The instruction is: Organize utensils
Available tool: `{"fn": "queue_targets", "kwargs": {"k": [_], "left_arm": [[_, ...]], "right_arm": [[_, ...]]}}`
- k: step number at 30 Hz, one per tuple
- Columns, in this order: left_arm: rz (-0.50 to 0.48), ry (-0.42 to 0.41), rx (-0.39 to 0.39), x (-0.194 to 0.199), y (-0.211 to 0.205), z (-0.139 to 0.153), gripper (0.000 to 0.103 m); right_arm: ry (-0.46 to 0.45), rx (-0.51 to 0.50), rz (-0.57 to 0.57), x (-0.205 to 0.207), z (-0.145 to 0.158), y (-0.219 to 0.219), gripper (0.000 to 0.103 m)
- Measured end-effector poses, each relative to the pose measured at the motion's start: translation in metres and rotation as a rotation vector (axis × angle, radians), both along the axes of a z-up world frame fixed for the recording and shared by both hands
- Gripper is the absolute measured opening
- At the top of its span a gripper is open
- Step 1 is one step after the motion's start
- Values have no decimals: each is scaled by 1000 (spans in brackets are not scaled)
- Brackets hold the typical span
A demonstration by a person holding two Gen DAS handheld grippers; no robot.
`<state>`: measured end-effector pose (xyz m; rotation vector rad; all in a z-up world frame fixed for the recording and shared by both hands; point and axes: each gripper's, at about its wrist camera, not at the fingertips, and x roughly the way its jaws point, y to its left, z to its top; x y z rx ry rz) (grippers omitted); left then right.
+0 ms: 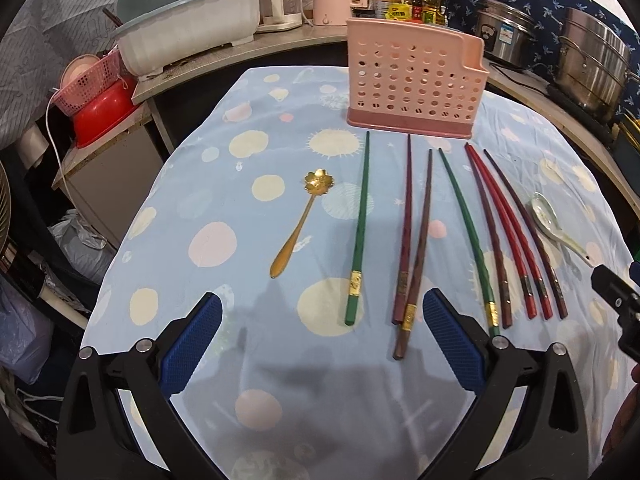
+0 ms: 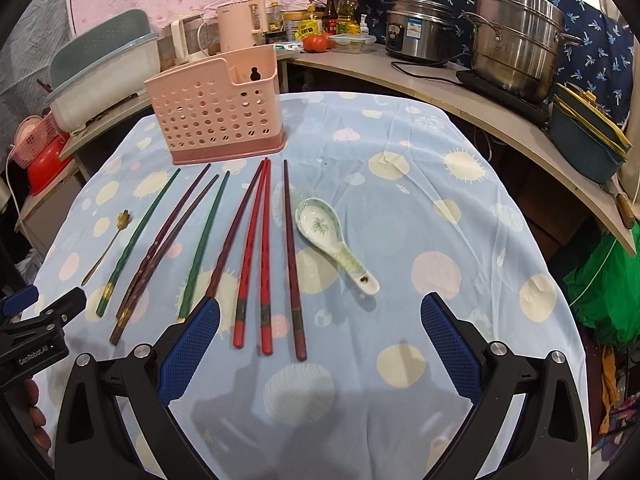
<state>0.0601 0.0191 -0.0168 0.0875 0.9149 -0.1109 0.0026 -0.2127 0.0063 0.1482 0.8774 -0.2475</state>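
Observation:
A pink perforated utensil holder (image 1: 414, 82) (image 2: 218, 114) stands upright at the far side of the table. In front of it lie several chopsticks in a row: green (image 1: 359, 229) (image 2: 204, 246), dark brown (image 1: 418, 256), and red (image 1: 516, 240) (image 2: 265, 256). A gold flower-headed spoon (image 1: 298, 222) (image 2: 105, 246) lies to their left, a white ceramic spoon (image 1: 554, 226) (image 2: 334, 242) to their right. My left gripper (image 1: 322, 314) hovers open near the chopsticks' near ends. My right gripper (image 2: 320, 314) hovers open over the red chopsticks' ends, holding nothing.
The table carries a light blue dotted cloth (image 2: 420, 184). A curved counter behind holds a dish drainer (image 1: 188, 36), kettles (image 2: 240, 26), bottles, a rice cooker (image 2: 420, 34) and a steel steamer pot (image 2: 516, 36). Red and pink basins (image 1: 98, 108) sit at the left.

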Motion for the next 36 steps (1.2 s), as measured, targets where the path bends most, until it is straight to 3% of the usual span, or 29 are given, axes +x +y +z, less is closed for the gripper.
{"fn": "queue_targets", "kwargs": {"k": [11, 22, 26, 29, 36], "left_arm": [[10, 16, 13, 25, 0, -10, 96], [86, 40, 12, 56, 22, -26, 96], [87, 51, 8, 64, 28, -31, 96], [79, 60, -7, 69, 30, -36, 95], [45, 88, -45, 77, 31, -46, 70]], "right_arm": [[13, -22, 13, 29, -10, -6, 94], [64, 0, 18, 59, -35, -25, 66], [77, 18, 14, 63, -42, -31, 61], [91, 29, 19, 65, -46, -32, 51], [109, 48, 31, 69, -56, -34, 39]]}}
